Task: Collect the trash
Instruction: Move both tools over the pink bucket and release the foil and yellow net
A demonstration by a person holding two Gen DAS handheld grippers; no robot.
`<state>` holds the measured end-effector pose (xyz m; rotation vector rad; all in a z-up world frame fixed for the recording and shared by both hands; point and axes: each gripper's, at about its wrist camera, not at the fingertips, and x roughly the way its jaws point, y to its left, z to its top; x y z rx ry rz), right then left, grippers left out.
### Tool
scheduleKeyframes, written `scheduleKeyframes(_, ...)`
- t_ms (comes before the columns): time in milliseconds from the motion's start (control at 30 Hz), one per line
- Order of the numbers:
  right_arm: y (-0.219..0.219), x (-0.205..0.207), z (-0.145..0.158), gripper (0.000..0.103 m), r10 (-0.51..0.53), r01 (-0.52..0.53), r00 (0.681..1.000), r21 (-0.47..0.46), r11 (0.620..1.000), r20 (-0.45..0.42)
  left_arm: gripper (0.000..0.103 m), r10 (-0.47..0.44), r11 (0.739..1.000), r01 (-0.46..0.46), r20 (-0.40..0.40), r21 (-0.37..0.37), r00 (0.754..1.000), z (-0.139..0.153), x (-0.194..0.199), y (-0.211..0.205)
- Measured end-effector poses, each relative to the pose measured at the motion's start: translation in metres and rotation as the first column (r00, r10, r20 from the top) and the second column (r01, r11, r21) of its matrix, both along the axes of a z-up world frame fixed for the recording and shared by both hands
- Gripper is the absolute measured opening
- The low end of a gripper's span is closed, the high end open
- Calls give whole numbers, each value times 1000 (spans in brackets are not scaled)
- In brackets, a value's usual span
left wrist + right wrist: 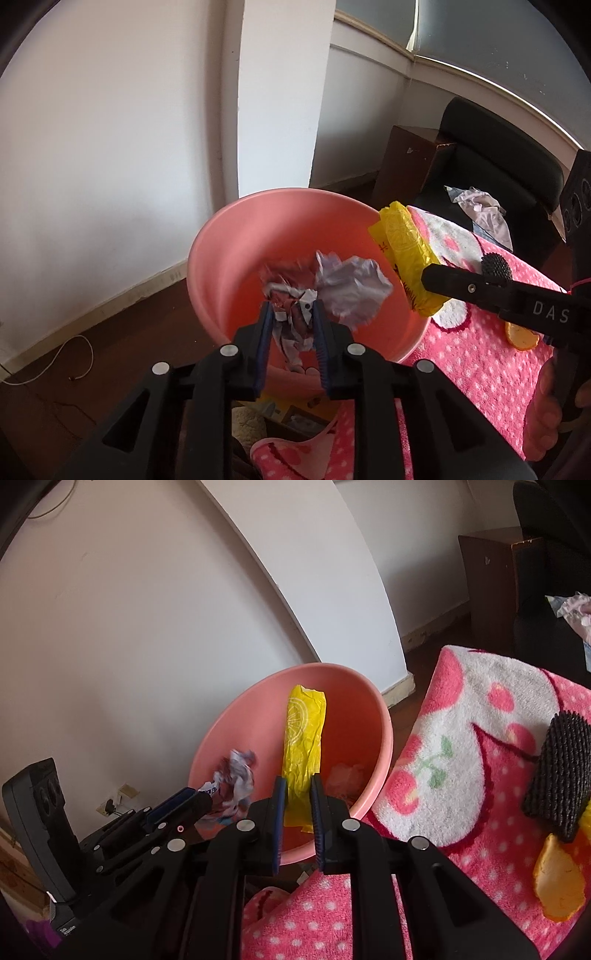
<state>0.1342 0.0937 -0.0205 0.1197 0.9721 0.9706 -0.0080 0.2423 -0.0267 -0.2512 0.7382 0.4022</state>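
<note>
Crumpled paper (295, 314) sits between the left gripper (293, 314) pads over the pink bin (221, 258), grip unclear. Right gripper (298, 797) clamps a yellow wrapper (303, 738) above the same bin. Pink blanket (461, 812) beside; orange peel (557, 878) on it.

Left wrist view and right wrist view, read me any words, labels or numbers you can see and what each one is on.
"DAS": white letters on the right gripper, cut off by the frame edge.
Yellow wrapper: red marks, too blurred to read.
Crumpled wrapper in the left gripper: print unreadable.
</note>
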Motion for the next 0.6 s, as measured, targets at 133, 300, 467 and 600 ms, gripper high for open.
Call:
scheduleKeyframes(133,3,0,0,23,5,-5,1000,8,1000,-1,28,4,1000,-4,3,6,1000,1,-1,-2)
scheduleKeyframes(300,0,-3,5,29,6,-7,1000,22,1000,25,34,5,1000,-5,12,11,1000,5,-2,-6)
scheduleKeyframes(467,-14,-12,14,29,-12,11,996,11,1000,86,41,-8,1000,7,31,11,999,12,-3,-14)
scheduleKeyframes(600,-32,-20,23,29,-35,34,992,13,999,125,44,-32,999,31,47,16,998,18,-4,-23)
